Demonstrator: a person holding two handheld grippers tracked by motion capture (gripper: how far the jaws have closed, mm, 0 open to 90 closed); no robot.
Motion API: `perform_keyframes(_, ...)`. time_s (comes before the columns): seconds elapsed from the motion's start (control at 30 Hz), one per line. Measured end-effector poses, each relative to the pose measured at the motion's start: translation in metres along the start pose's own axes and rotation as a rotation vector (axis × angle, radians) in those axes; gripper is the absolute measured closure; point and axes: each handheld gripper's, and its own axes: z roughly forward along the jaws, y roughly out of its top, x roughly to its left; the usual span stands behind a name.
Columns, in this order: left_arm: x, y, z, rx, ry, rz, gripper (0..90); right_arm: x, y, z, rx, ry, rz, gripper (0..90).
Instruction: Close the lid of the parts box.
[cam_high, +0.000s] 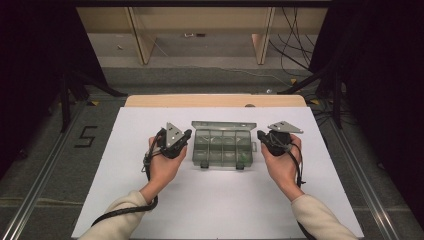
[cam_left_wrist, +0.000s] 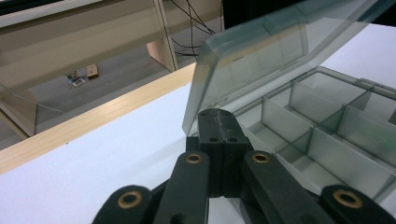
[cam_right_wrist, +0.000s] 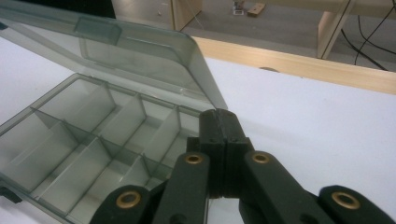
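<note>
A clear grey compartment box (cam_high: 222, 148) lies open in the middle of the white table, its lid (cam_high: 224, 125) raised at the far side. Its divided cells (cam_left_wrist: 327, 121) (cam_right_wrist: 88, 135) look empty. My left gripper (cam_high: 187, 135) is shut, jaws pressed together with nothing between them, at the box's left edge under the lid's corner (cam_left_wrist: 219, 122). My right gripper (cam_high: 261, 135) is also shut on nothing, at the box's right edge beside the lid's corner (cam_right_wrist: 223, 122). A hand holds each gripper.
The white sheet (cam_high: 150, 200) covers the table, with a wooden strip (cam_high: 215, 100) along the far edge. Beyond it are wooden legs (cam_high: 142, 40) and cables (cam_high: 295, 45) on the floor. Two dark latches (cam_high: 204, 164) sit on the box's near wall.
</note>
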Motion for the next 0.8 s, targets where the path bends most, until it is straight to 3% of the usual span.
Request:
perform_keyframes(0.2,-0.001,-0.002,-0.006,0.002,-0.011,0.007,89.7,-0.006,0.000,-0.002,-0.002,-0.013,0.018,89.9)
perform_keyframes(0.33,0.001,-0.004,-0.010,0.010,-0.024,0.001,84.7,-0.009,-0.001,-0.004,-0.008,-0.023,0.026,82.8)
perform_keyframes(0.4,0.003,-0.005,-0.014,0.019,-0.037,0.001,77.6,-0.010,-0.002,-0.005,-0.026,-0.026,0.040,77.5)
perform_keyframes(0.53,0.005,-0.002,-0.021,0.039,-0.070,0.008,53.1,-0.016,-0.004,-0.011,-0.054,-0.035,0.046,64.9)
perform_keyframes(0.67,0.011,0.003,-0.030,0.027,-0.088,-0.008,35.2,-0.023,-0.003,-0.018,-0.073,-0.033,0.060,54.7)
perform_keyframes(0.8,0.016,0.012,-0.033,0.006,-0.089,-0.022,27.8,-0.031,0.003,-0.022,-0.092,0.002,0.091,51.5)
